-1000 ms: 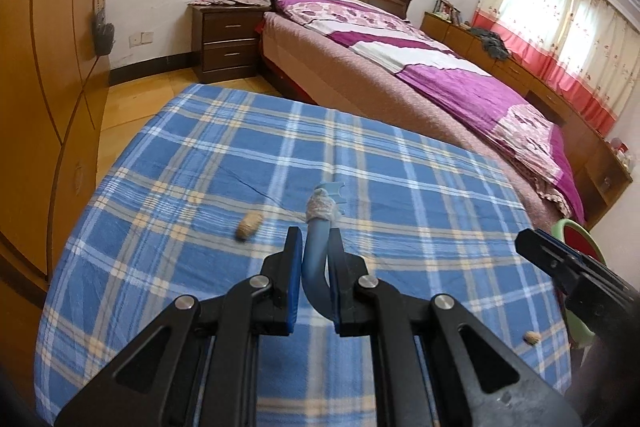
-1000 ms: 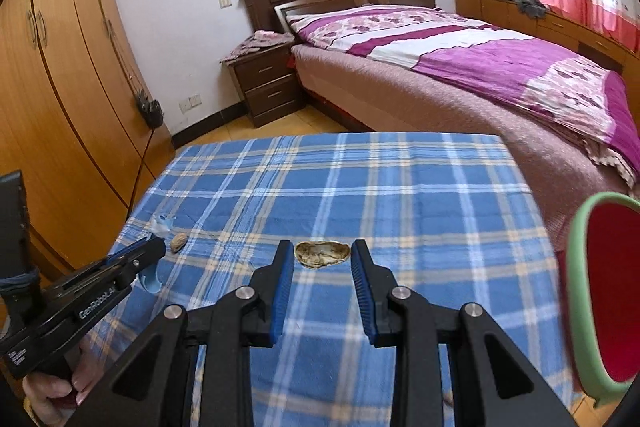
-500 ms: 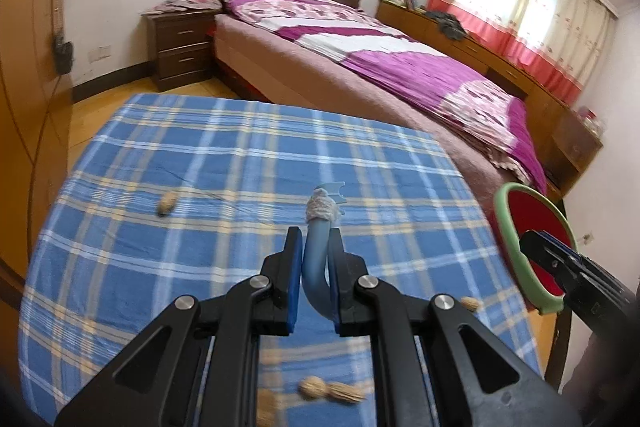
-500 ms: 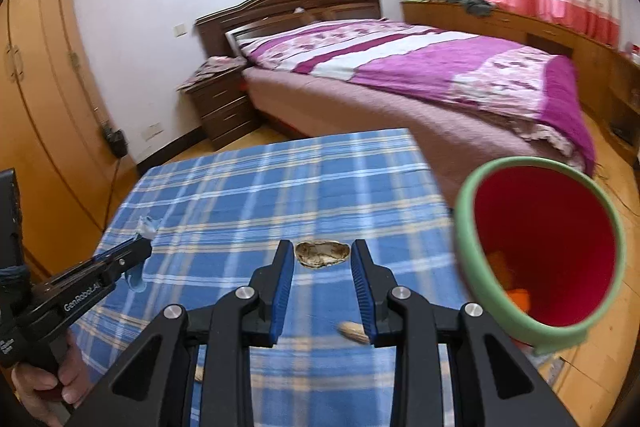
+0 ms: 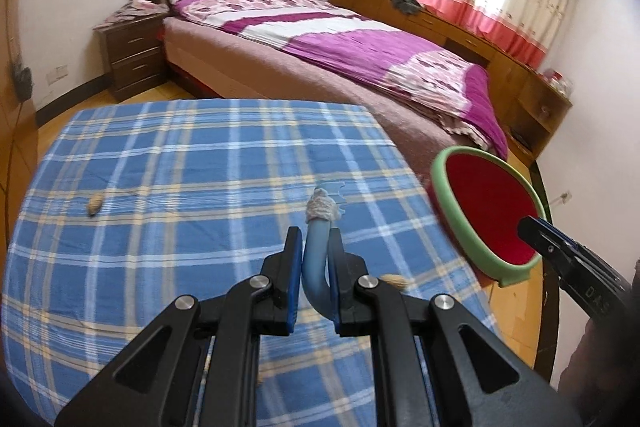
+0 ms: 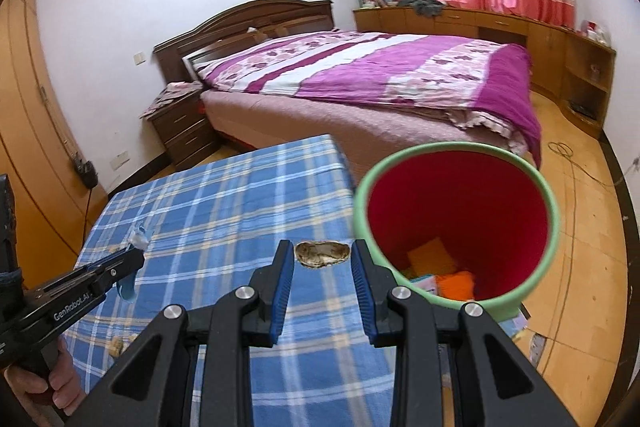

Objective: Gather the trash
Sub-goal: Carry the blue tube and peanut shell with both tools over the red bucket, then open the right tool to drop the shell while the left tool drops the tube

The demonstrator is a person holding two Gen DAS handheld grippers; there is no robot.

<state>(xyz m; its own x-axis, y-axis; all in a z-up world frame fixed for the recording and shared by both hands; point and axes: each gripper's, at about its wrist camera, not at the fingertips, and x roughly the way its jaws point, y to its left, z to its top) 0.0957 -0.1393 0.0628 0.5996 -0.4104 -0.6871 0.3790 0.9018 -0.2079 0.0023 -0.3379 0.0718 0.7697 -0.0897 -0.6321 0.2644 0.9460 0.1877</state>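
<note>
Over the blue plaid tablecloth's (image 6: pixel 224 203) edge: both hands had swung toward the green-rimmed red bin (image 6: pixel 554 227), now near. My right gripper (image 6: pixel 322 267) clenched a brown nutshell half (image 6: pixel 322 254); left gripper (image 5: pixel 316 247) pinched a bent blue plastic piece (image 5: pixel 316 255). Drop judged next

- The left gripper (image 5: pixel 316 255) is of black plastic, with blue ribbed pads (image 5: pixel 295 267) and round silver screws on the angular arms
- The right gripper (image 6: pixel 322 269) has the same build
- White letters "GenRobot.AI" are printed on the side of the left one
</note>
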